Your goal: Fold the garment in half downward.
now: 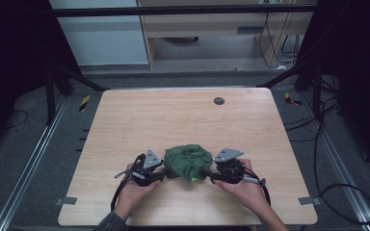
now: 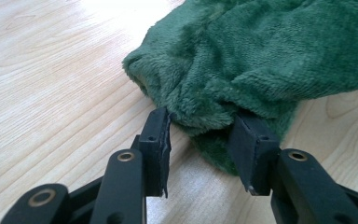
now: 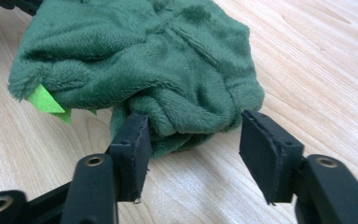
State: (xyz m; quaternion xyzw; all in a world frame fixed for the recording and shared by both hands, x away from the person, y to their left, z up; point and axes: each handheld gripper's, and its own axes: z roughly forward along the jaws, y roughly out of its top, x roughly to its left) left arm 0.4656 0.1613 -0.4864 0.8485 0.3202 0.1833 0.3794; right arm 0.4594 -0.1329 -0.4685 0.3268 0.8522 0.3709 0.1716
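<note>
High view: the green cloth (image 1: 188, 162) lies bunched low in the frame's centre on the worktop (image 1: 173, 115). I keep the left tongs (image 2: 200, 140) and right tongs (image 3: 193, 154) released, each straddling a fold, probably to pull it flat.

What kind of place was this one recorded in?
Likely a lab recording station: a bare wooden table inside a black frame, cables trailing over the grey floor, and only a green cloth to handle.
</note>
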